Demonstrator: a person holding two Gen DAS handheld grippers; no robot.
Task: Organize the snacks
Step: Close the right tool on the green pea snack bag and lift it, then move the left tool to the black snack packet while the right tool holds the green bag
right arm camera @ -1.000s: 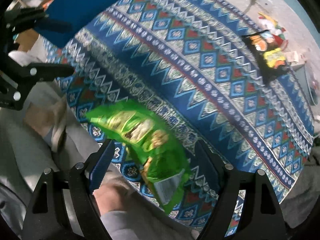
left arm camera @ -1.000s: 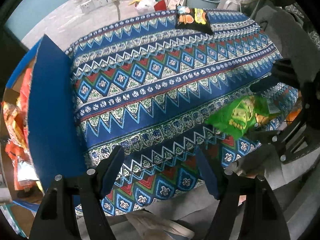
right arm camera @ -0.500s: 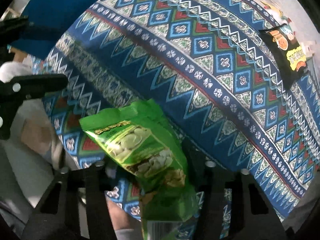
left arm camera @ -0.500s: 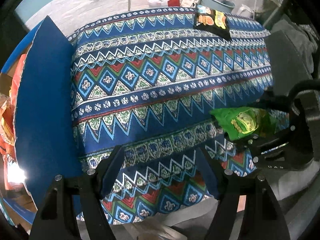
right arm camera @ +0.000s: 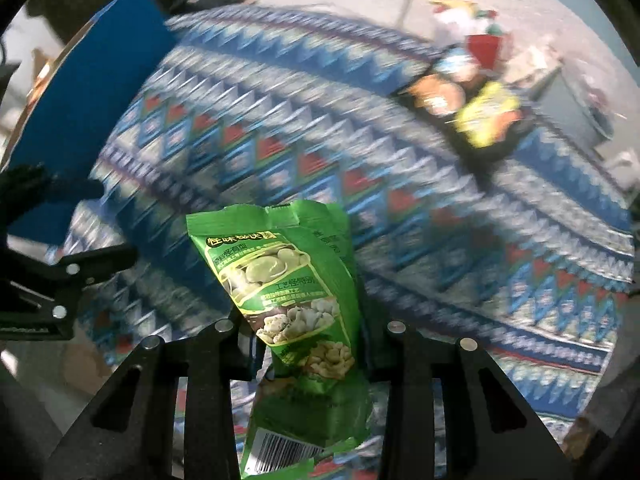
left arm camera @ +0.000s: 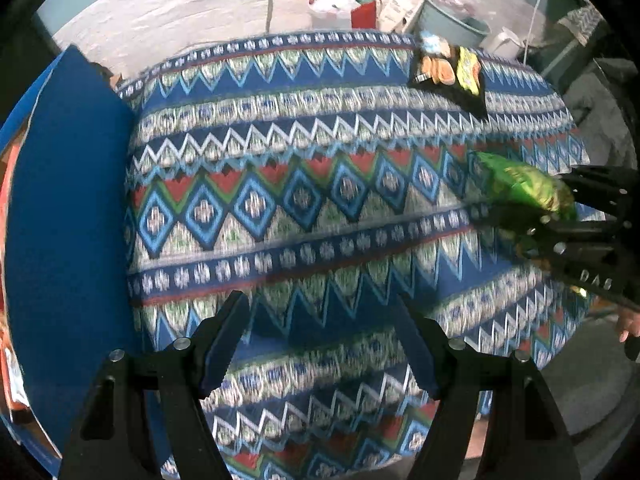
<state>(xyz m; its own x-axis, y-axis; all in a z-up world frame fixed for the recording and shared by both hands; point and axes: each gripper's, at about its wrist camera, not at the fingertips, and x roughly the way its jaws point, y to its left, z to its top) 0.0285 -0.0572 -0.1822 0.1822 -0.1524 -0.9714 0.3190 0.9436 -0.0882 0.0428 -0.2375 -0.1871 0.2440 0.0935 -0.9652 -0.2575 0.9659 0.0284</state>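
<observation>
Our right gripper (right arm camera: 310,334) clamps green snack bag (right arm camera: 288,292), lifted above patterned worktop (left arm camera: 320,208). Our left gripper (left arm camera: 320,344) spread, empty. Black snack bag (left arm camera: 450,76) at far edge, unsorted. We judge task underway.

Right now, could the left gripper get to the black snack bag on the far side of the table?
Probably yes. The left gripper is open and empty, and only bare patterned tablecloth lies between it and the black snack bag.

Even daylight, fisheye-bent dark edges, heavy motion blur across the tablecloth (right arm camera: 400,184).
</observation>
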